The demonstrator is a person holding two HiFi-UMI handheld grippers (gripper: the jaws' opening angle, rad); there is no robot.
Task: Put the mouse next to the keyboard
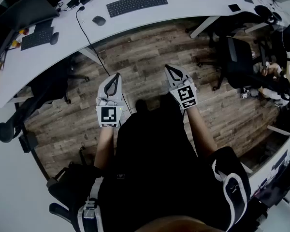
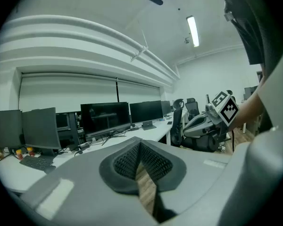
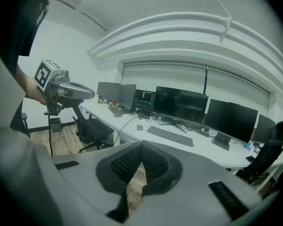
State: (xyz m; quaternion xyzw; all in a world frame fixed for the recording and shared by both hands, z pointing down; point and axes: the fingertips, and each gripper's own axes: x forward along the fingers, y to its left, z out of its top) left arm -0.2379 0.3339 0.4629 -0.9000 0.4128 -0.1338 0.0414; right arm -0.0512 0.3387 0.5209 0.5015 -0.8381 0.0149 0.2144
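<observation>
Over on the desk (image 1: 63,47), the mouse (image 1: 98,20) lies left of the keyboard (image 1: 137,4), seemingly a little apart. My left gripper (image 1: 118,75) and right gripper (image 1: 167,67), both closed and empty, should approach before opening.

My left gripper (image 2: 140,144) and right gripper (image 3: 142,144) have smooth, matt grey plastic shells; their pads (image 3: 156,163) are black, rubbery-looking and finely ribbed. The floor (image 1: 150,62) looks like wood planks with a rough, matt grain, and the desk (image 1: 183,6) top is smooth plain white. The keyboard (image 1: 137,4) and mouse (image 1: 99,20) look like matt black plastic, the monitor (image 2: 105,117) screen dark and glossy.
</observation>
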